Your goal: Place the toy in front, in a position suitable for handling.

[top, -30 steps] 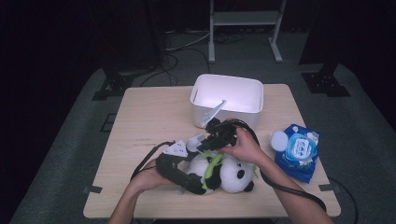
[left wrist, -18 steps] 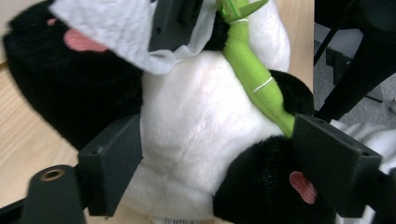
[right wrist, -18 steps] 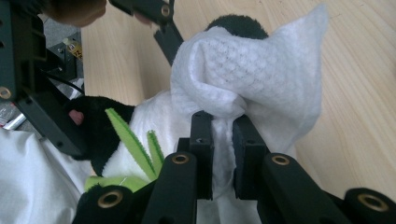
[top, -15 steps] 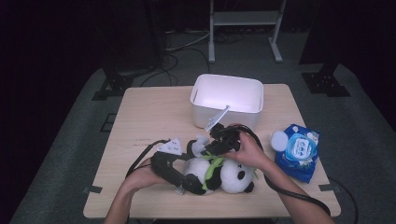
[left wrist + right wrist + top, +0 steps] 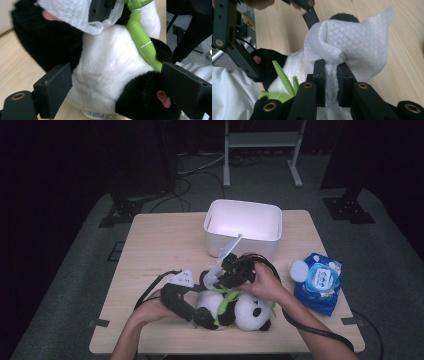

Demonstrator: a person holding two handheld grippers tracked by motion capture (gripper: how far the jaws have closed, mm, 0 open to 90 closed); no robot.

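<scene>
No legible text anywhere. Sewn-in tag under the plush panda (image 5: 105, 75): fine dark print lines (image 5: 96, 115), too small to read. Blue wet-wipes pack (image 5: 320, 282) at the table's right edge: printed front, lettering blurred. Small yellow label (image 5: 248, 22) at the far edge of the right gripper view: marks unreadable.

- My tabletop (image 5: 150, 250) is pale wood.
- A white bin (image 5: 243, 226) sits near its far edge.
- A blue wipes pack (image 5: 319, 282) lies by the right edge.
- The plush panda (image 5: 235, 309) lies near the front edge, centre.
</scene>
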